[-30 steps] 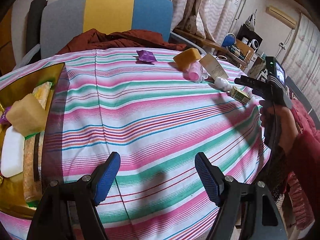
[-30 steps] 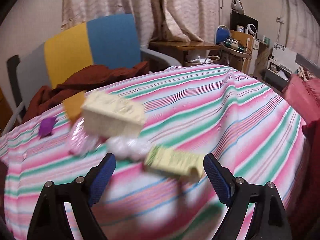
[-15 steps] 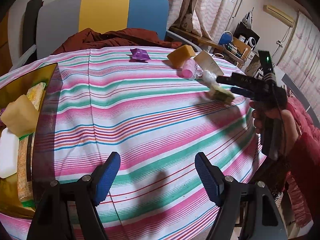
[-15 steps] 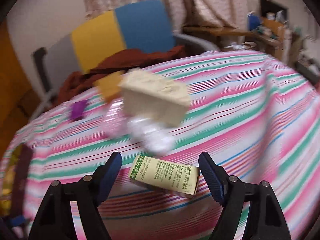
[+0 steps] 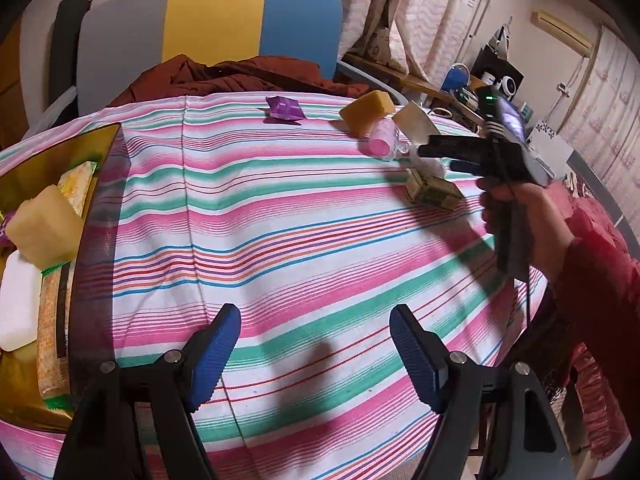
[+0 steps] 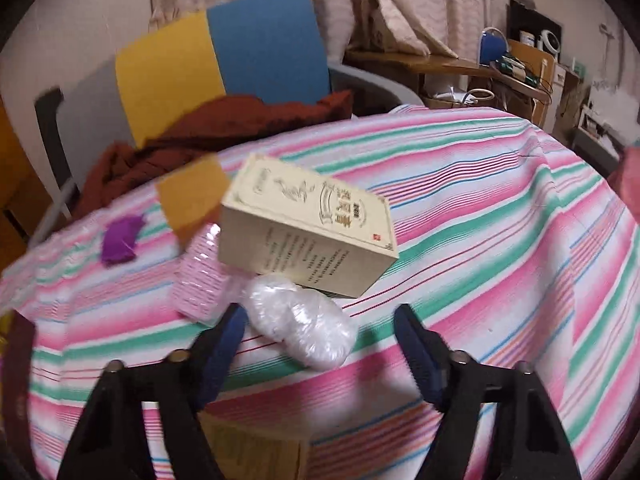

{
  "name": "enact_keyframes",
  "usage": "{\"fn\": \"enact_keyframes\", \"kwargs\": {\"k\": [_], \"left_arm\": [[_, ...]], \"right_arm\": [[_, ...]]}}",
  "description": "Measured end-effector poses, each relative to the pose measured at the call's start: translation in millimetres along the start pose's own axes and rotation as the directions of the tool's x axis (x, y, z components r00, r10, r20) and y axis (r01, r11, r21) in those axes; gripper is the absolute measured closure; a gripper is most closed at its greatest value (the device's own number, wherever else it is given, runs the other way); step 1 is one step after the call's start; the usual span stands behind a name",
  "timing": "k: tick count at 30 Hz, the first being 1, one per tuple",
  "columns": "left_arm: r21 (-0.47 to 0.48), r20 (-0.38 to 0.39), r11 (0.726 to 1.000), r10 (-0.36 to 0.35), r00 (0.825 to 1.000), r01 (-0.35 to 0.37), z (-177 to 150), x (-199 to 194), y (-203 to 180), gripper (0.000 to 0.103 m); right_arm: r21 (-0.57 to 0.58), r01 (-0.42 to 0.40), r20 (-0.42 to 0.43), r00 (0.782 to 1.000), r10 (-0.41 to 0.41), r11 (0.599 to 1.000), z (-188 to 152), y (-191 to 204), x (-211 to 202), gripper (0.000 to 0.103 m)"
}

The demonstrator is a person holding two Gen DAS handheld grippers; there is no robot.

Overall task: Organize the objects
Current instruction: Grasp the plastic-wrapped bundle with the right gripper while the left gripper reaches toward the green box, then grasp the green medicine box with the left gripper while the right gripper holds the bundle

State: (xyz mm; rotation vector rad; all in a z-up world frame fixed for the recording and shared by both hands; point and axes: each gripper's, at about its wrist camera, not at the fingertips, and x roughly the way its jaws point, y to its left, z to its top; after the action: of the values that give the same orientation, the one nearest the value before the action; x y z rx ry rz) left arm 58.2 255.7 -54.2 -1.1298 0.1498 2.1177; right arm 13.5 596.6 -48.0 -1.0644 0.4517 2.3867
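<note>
My right gripper (image 6: 320,344) hovers low over the striped tablecloth (image 6: 480,240), its jaws closing. A white plastic-wrapped bundle (image 6: 300,324) lies between the fingers, close to the left one; the right finger stands clear of it. Just beyond are a cream printed box (image 6: 308,224), a pink ribbed container (image 6: 200,276), an orange sponge (image 6: 192,196) and a purple wrapper (image 6: 120,236). A small yellow-green box (image 6: 256,448) lies under the gripper. In the left wrist view, my left gripper (image 5: 316,348) is open and holds nothing, and a hand holds the right gripper (image 5: 436,156) above the small box (image 5: 434,192).
A gold tray (image 5: 100,148) on the table's left side holds a pale sponge (image 5: 44,228), a white bar (image 5: 16,300) and packets. A chair with a dark red cloth (image 5: 240,76) stands behind the table. Cluttered shelves stand at the right.
The right gripper has moved forward past the small box to the white bundle, and its jaws have narrowed. The left gripper has stayed put.
</note>
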Motion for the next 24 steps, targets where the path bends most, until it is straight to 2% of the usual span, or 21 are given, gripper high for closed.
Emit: {"fn": "enact_keyframes", "kwargs": {"k": [3, 4, 5, 10, 12, 17, 19, 21, 24], "left_arm": [[0.024, -0.007, 1.000, -0.004, 1.000, 0.004, 1.3, 3.4, -6.4, 0.025], [0.035, -0.010, 0.999, -0.006, 1.000, 0.006, 2.6, 5.4, -9.6, 0.025], [0.043, -0.012, 0.999, -0.008, 1.000, 0.009, 3.9, 6.6, -12.3, 0.025], [0.100, -0.018, 0.994, -0.042, 0.999, 0.043, 18.0, 19.8, -31.7, 0.025], [0.117, -0.021, 0.991, -0.061, 0.998, 0.063, 25.6, 27.3, -39.7, 0.025], [0.172, -0.035, 0.979, -0.106, 0.994, 0.110, 51.6, 54.8, -65.8, 0.025], [0.202, -0.043, 0.971, -0.125, 0.991, 0.131, 64.3, 67.6, -77.6, 0.025], [0.233, -0.046, 0.964, -0.122, 0.991, 0.129, 75.8, 80.0, -88.0, 0.025], [0.267, -0.038, 0.956, -0.116, 0.993, 0.122, 93.5, 97.8, -102.0, 0.025]], "right_arm": [[0.037, -0.032, -0.026, 0.999, 0.033, 0.999, -1.6, -7.0, 11.8, 0.047], [0.053, -0.038, -0.027, 0.999, 0.040, 0.998, -3.4, -11.5, 14.4, 0.058], [0.064, -0.046, -0.028, 0.998, 0.048, 0.997, -5.5, -15.1, 15.6, 0.064], [0.059, -0.050, 0.017, 0.999, 0.049, 0.997, -20.9, -26.9, 0.7, 0.064], [0.109, -0.055, 0.041, 0.998, 0.051, 0.992, -23.5, -42.8, -4.9, 0.064], [0.231, 0.009, 0.083, 0.996, -0.029, 0.973, -40.4, -75.9, -20.1, 0.064], [0.285, -0.016, 0.088, 0.996, -0.010, 0.958, -45.8, -86.0, -19.7, 0.064], [0.295, -0.029, 0.105, 0.994, -0.002, 0.955, -48.2, -87.3, -21.7, 0.064], [0.275, -0.006, 0.102, 0.995, -0.023, 0.961, -49.6, -82.1, -21.3, 0.064]]}}
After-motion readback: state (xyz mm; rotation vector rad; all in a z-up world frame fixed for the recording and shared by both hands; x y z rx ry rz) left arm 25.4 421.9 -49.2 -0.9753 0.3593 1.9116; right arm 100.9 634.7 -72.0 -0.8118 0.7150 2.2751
